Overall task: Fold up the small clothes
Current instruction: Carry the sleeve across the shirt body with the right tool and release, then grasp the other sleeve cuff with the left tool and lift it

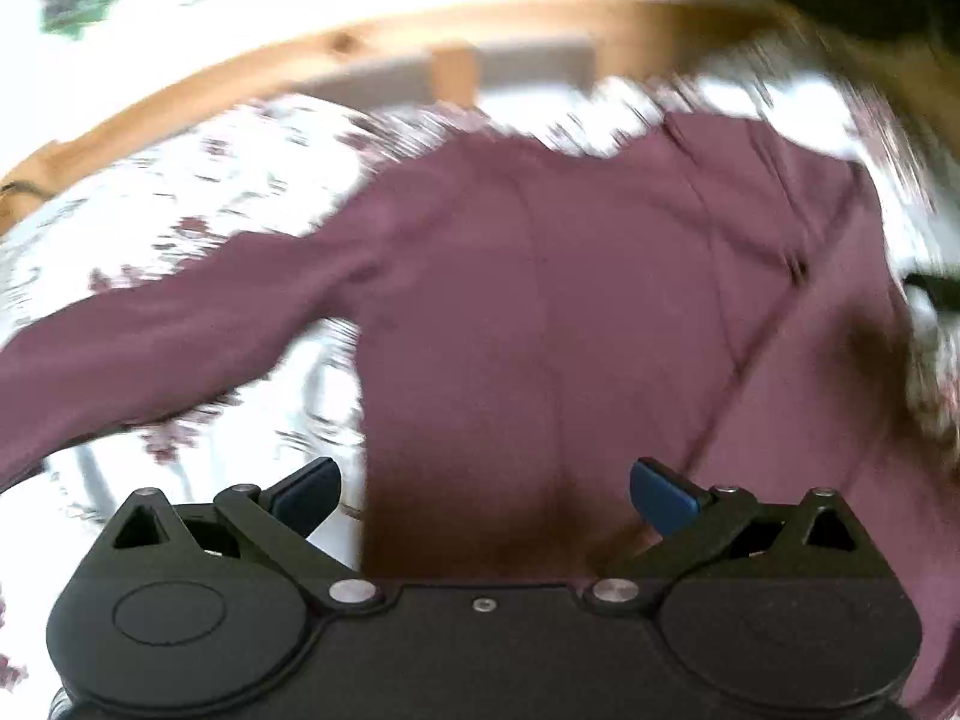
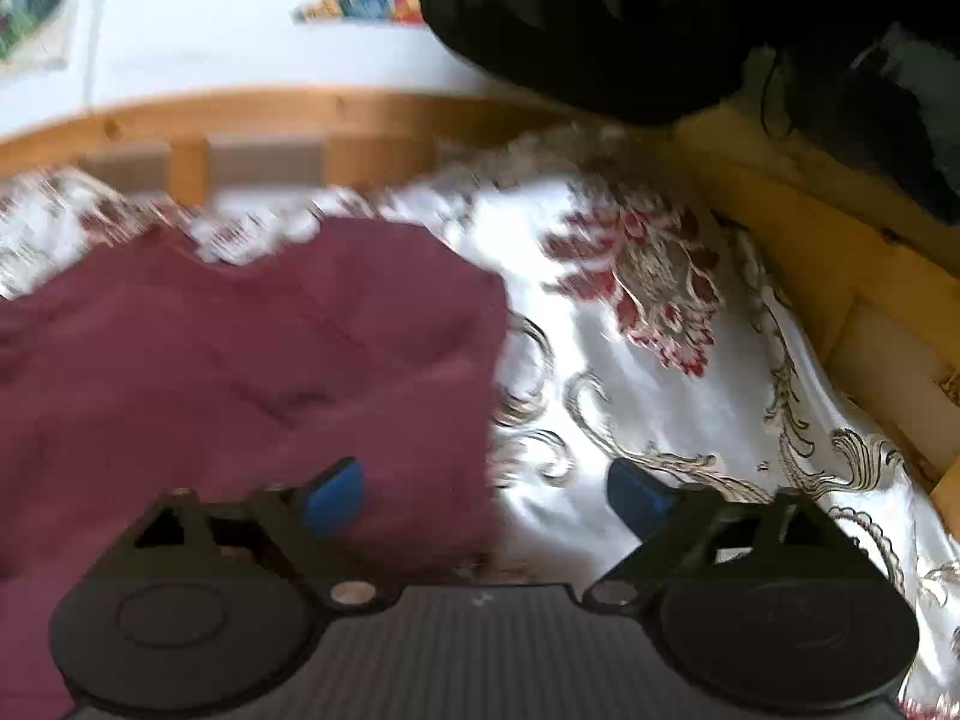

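A small maroon long-sleeved top (image 1: 540, 300) lies flat on a white floral bedspread (image 1: 180, 192). One sleeve (image 1: 150, 348) stretches out to the left; the right side looks folded over the body. My left gripper (image 1: 485, 495) is open and empty, hovering over the top's near hem. In the right wrist view the top (image 2: 240, 372) fills the left half, its right edge beside the spread (image 2: 660, 360). My right gripper (image 2: 485, 498) is open and empty, straddling that right edge. Both views are motion-blurred.
A wooden bed frame rail (image 1: 420, 36) runs along the far side, also in the right wrist view (image 2: 360, 114). A yellow wooden side piece (image 2: 840, 276) stands at the right. A dark garment or bag (image 2: 600, 18) hangs at the top.
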The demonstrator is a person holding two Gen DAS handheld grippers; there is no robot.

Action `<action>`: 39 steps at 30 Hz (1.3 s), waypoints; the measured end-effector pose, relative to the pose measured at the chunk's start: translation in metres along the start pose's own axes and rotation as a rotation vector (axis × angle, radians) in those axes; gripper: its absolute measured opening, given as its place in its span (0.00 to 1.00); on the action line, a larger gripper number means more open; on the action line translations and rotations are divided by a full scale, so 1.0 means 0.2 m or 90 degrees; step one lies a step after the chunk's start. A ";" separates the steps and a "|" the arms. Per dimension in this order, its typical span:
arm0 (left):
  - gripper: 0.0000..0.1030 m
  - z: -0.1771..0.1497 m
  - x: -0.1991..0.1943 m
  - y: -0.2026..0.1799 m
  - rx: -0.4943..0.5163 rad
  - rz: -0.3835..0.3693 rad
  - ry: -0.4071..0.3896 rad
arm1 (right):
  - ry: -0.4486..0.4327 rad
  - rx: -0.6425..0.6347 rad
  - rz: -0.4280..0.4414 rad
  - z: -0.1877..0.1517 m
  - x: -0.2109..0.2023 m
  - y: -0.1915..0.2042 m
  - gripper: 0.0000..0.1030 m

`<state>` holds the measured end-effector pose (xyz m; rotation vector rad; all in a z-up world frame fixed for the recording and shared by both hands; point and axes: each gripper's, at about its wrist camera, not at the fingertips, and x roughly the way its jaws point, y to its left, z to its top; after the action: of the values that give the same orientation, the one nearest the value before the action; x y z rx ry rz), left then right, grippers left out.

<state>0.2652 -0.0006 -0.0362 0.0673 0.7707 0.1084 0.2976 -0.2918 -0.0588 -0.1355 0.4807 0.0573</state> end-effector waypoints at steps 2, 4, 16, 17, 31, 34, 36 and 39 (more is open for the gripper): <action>0.99 0.02 -0.08 0.09 -0.038 0.030 -0.034 | -0.017 0.001 0.031 0.01 -0.10 0.03 1.00; 0.99 0.04 -0.18 0.21 -0.083 0.058 -0.062 | -0.031 -0.013 0.054 0.01 -0.21 0.07 1.00; 0.99 -0.06 -0.51 1.24 -0.356 0.128 -0.072 | -0.077 -0.051 0.144 -0.04 -0.59 0.26 1.00; 0.99 -0.09 -0.51 1.30 -0.364 0.146 -0.071 | -0.079 -0.057 0.146 -0.04 -0.60 0.27 1.00; 0.99 -0.33 -0.33 1.57 -0.414 0.199 -0.068 | -0.045 -0.085 0.132 -0.11 -0.49 0.32 1.00; 0.99 -0.35 -0.33 1.58 -0.444 0.199 -0.099 | -0.044 -0.092 0.127 -0.13 -0.47 0.32 1.00; 0.93 -0.36 -0.33 1.58 -0.457 0.205 -0.119 | -0.046 -0.091 0.124 -0.13 -0.46 0.32 1.00; 0.70 -0.36 -0.33 1.58 -0.458 0.238 -0.136 | -0.054 -0.084 0.122 -0.12 -0.46 0.32 1.00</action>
<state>0.1437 0.3065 -0.0104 -0.4559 0.4631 0.7154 0.2000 -0.2347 -0.0452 -0.2148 0.4047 0.2818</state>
